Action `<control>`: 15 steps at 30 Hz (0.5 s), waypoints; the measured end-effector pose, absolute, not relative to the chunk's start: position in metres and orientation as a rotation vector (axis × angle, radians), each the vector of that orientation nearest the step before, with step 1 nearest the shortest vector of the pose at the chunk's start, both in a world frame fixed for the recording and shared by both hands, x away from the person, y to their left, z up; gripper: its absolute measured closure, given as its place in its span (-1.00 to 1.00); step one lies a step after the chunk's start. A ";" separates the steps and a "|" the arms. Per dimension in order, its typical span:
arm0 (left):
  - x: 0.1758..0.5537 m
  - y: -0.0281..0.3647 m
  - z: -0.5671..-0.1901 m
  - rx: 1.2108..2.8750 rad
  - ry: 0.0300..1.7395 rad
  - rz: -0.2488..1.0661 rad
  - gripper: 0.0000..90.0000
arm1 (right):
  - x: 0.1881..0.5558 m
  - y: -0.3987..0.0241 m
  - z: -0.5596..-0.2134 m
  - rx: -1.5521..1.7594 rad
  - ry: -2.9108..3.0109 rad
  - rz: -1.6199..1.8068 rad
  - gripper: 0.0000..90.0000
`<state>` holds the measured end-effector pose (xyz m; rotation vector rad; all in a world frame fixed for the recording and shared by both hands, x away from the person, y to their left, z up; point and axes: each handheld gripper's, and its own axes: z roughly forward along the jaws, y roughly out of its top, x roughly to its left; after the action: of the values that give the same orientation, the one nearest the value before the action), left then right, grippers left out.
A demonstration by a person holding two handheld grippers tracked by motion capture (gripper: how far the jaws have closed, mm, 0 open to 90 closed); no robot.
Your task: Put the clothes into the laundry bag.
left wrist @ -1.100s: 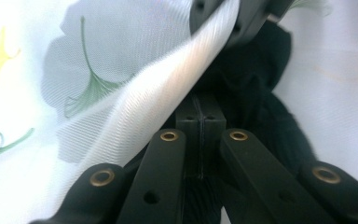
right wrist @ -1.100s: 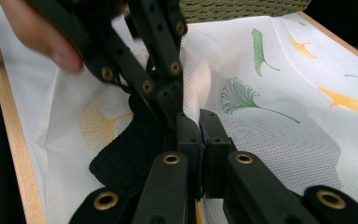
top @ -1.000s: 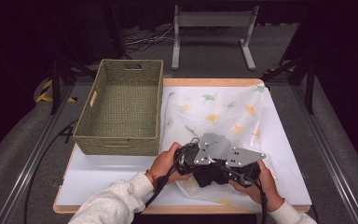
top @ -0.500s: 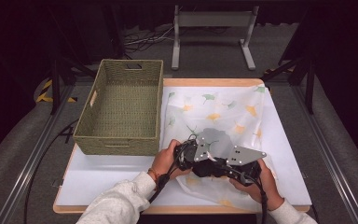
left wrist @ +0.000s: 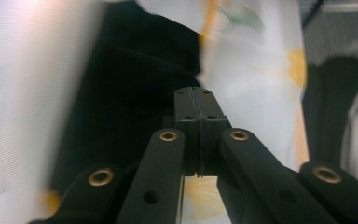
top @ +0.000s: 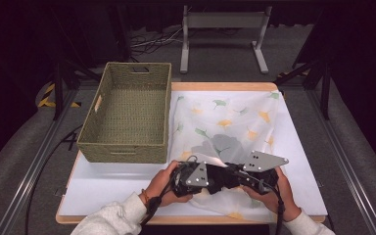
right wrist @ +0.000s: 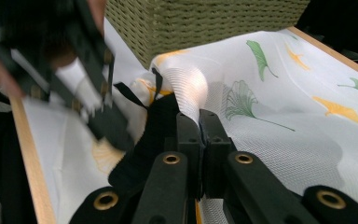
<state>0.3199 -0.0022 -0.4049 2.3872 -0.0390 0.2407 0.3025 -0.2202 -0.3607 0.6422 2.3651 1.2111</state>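
Both pairs of jaws are squeezed tight. On the left gripper [left wrist: 196, 133], the two black pads meet with no gap, and it is hard to tell if any cloth is caught between them. The white cloth with leaf prints [left wrist: 256, 70] lies just past the tips, and a black cloth [left wrist: 130, 88] sits right behind them. On the right gripper [right wrist: 200, 140], the jaws pinch a raised fold of the white cloth [right wrist: 284, 121], which bunches up at the tips, with the black cloth [right wrist: 154, 135] beside them. From above, the two grippers sit close together at the near edge of the white cloth [top: 230, 117], which is spread on the table [top: 107, 181]. A woven basket [top: 127, 112] stands just beside the cloth, on its left.
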 end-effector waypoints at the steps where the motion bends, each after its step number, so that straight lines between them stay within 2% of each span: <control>1: 0.320 -0.009 -0.409 2.409 -0.046 0.250 1.00 | 0.302 -0.219 -0.360 0.640 2.368 1.216 0.97; 4: 0.331 -0.019 -0.416 2.428 -0.011 0.280 1.00 | 0.303 -0.217 -0.359 0.644 2.386 1.252 0.97; 6: 0.337 -0.022 -0.417 2.447 0.002 0.358 1.00 | 0.303 -0.218 -0.361 0.651 2.396 1.243 0.97; 9: 0.350 -0.022 -0.422 2.423 0.083 0.366 1.00 | 0.304 -0.219 -0.363 0.663 2.413 1.229 0.97; 15: 0.361 -0.022 -0.434 2.410 0.111 0.414 1.00 | 0.307 -0.221 -0.372 0.697 2.460 1.209 0.97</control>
<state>0.3610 -0.0219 -0.4337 2.4101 0.1112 0.4139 0.3073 -0.2205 -0.3718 0.6972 2.4601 1.2094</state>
